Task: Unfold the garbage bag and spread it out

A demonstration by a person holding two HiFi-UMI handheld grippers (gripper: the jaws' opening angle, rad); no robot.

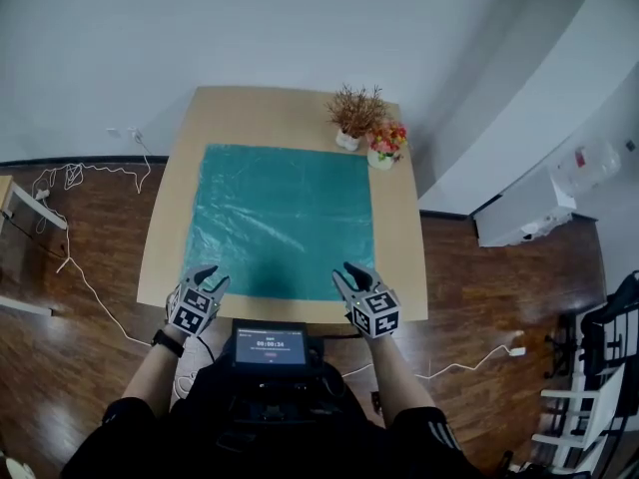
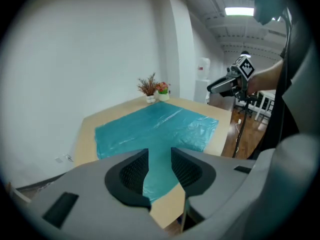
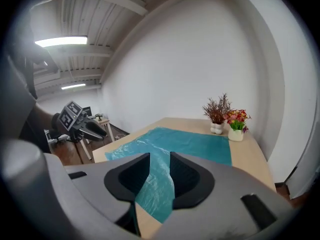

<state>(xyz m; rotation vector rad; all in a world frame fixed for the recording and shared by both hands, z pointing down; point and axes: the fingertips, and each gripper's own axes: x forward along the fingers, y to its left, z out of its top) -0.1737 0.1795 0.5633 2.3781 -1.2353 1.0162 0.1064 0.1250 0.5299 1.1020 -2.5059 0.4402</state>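
The teal garbage bag (image 1: 283,220) lies open and flat on the worktop (image 1: 401,230), nearly square, its slightly longer side running away from the person towards two small plant pots (image 1: 367,136) at the far right corner. Its near edge lies just ahead of and below both grippers. The left gripper (image 1: 209,276) hovers by the near left corner and the right gripper (image 1: 349,273) by the near right one, about equally close. Both jaws stand apart, pinching nothing. The spreading looks done.

Garbage bag (image 1: 283,220) spread flat on table (image 1: 172,230).
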